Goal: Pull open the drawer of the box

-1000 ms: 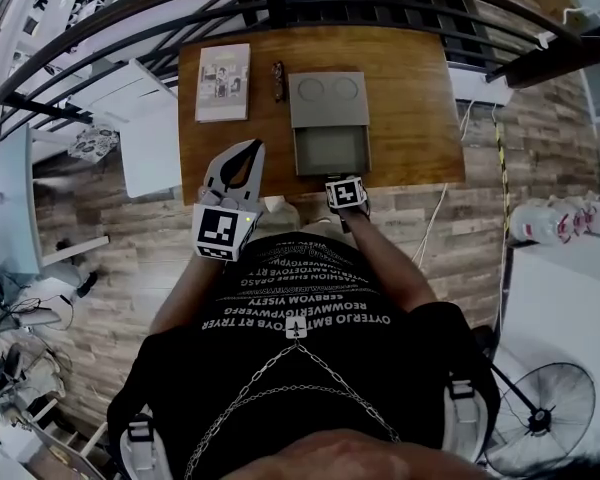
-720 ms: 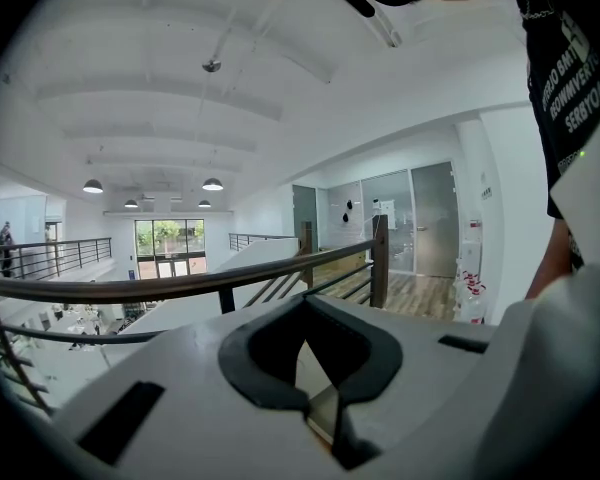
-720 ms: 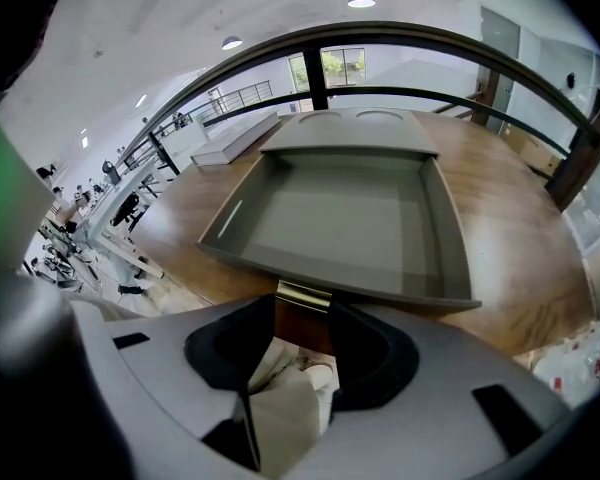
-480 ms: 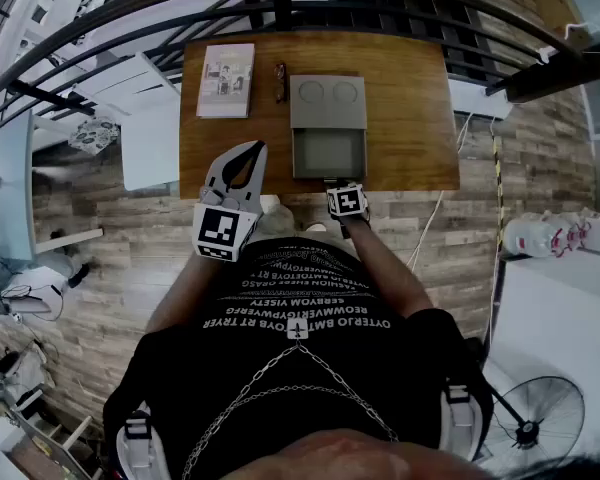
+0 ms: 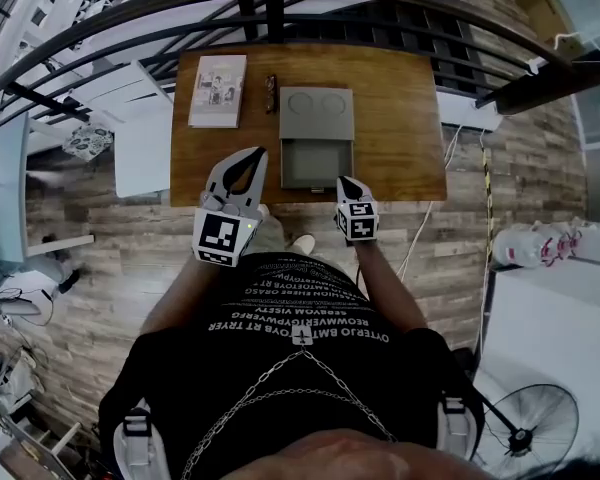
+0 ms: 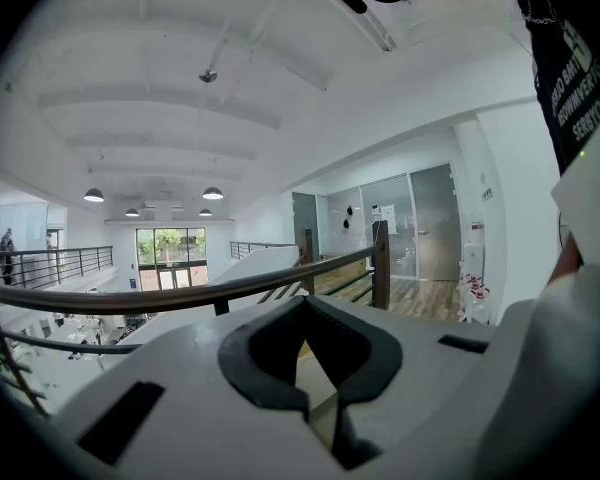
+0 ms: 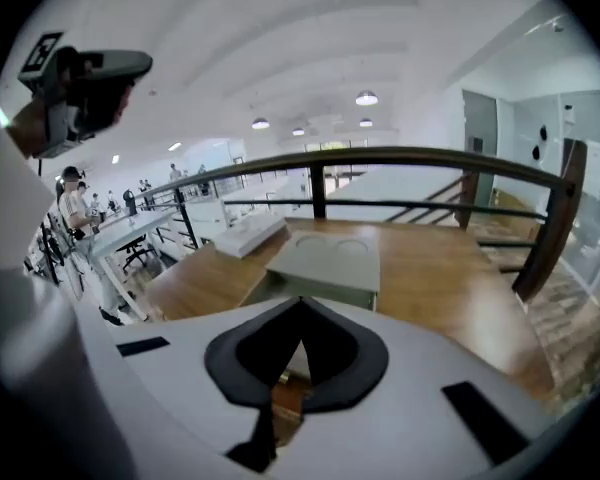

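Shallow grey drawer (image 5: pixel 310 165) of flat grey box (image 5: pixel 316 111) is judged light, stiff, best gripped at near lip — left gripper (image 5: pixel 254 154) jaws together, right gripper (image 5: pixel 342 180) just closed, empty.

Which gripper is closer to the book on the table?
Left. The left gripper hangs over the table's near edge, just short of the book. The right gripper is farther off, by the open drawer's near right corner.

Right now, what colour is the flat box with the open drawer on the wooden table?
Plain greenish grey: the flat box shows best in the head view.
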`<action>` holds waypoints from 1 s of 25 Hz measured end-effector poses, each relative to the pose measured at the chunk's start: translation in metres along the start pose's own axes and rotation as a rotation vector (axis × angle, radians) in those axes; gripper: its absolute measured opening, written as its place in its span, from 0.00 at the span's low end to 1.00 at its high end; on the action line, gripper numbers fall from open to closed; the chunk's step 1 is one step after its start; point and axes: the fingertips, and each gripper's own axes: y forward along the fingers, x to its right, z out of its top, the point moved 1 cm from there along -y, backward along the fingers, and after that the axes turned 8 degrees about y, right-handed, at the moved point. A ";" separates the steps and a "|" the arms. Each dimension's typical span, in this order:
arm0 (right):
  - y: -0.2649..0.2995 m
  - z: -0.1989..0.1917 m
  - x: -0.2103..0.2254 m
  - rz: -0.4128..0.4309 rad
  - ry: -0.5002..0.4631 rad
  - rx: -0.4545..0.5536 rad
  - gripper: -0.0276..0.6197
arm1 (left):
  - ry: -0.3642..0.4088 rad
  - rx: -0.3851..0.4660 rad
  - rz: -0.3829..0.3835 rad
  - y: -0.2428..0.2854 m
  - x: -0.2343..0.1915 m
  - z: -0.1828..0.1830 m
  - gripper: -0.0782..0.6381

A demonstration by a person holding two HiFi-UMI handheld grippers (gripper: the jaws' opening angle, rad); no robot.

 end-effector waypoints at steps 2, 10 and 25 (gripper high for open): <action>-0.017 0.031 -0.004 0.011 -0.039 0.096 0.04 | -0.001 0.006 0.005 0.000 0.003 0.002 0.12; -0.070 0.124 -0.026 -0.004 -0.135 0.279 0.04 | -0.003 0.018 -0.004 -0.006 0.012 0.011 0.12; -0.138 0.189 -0.066 0.079 -0.196 0.443 0.04 | -0.010 0.038 -0.011 -0.007 0.013 0.017 0.12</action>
